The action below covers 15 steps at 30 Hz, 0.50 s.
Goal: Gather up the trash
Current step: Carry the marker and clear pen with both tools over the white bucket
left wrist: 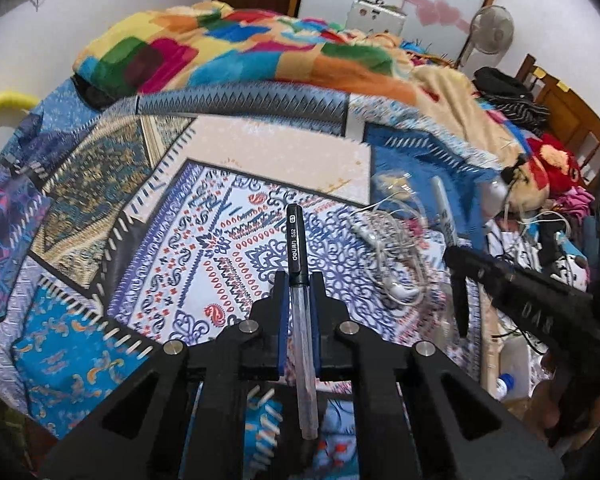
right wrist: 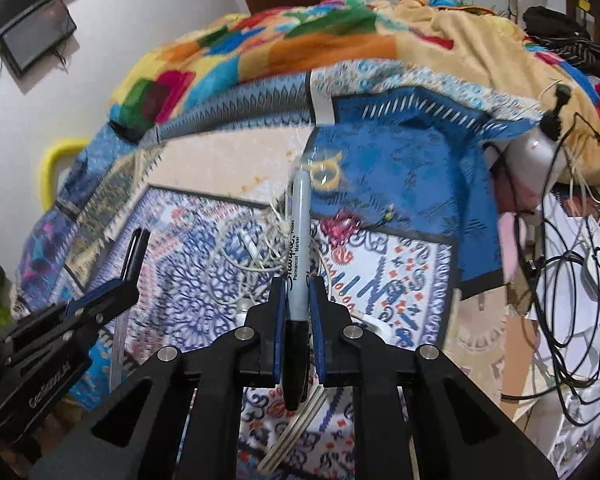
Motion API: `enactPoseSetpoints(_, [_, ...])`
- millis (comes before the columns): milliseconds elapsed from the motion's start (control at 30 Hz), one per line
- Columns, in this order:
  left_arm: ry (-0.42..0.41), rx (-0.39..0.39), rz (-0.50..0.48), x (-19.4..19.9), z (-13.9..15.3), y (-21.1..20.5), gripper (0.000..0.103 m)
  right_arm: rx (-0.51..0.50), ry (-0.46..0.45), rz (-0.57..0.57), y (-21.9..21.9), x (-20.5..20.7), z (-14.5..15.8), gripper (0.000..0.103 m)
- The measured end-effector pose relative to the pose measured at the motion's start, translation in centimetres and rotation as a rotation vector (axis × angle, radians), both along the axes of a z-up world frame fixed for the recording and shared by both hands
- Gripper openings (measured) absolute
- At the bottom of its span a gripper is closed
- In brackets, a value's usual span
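**Two pens pinched, both lifted off the bedspread**

The left gripper [left wrist: 299,288] is clamped on a clear plastic ballpoint pen with a black cap [left wrist: 300,280]; the right gripper [right wrist: 298,292] is closed around a grey permanent marker with a black end [right wrist: 299,248]. Both are light, stiff and smooth, so a mid-barrel pinch suits them, though they may pivot. Each tool tilts steeply down over the blue-and-white patterned bedspread [left wrist: 204,240], apparently just clear of a tangle of white earphone cable [left wrist: 392,248].
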<state>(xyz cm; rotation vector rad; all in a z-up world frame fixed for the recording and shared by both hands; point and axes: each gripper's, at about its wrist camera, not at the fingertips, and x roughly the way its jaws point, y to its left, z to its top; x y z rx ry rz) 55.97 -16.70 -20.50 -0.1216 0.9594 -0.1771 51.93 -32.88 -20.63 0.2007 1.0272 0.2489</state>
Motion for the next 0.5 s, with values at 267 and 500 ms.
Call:
enactPoseSetpoints(267, [-0.083, -0.022, -0.005, -3.5, 5.3, 0.8, 0.008, 0.045, -0.094, -0.021, -1.4, -2.1, 6.1, 0.011])
enactPoseSetpoints(500, [-0.162, -0.024, 0.013, -8.6, 10.5, 2.9, 0.008, 0.078, -0.187, -0.009, -0.8, -7.0, 12.0, 0.011])
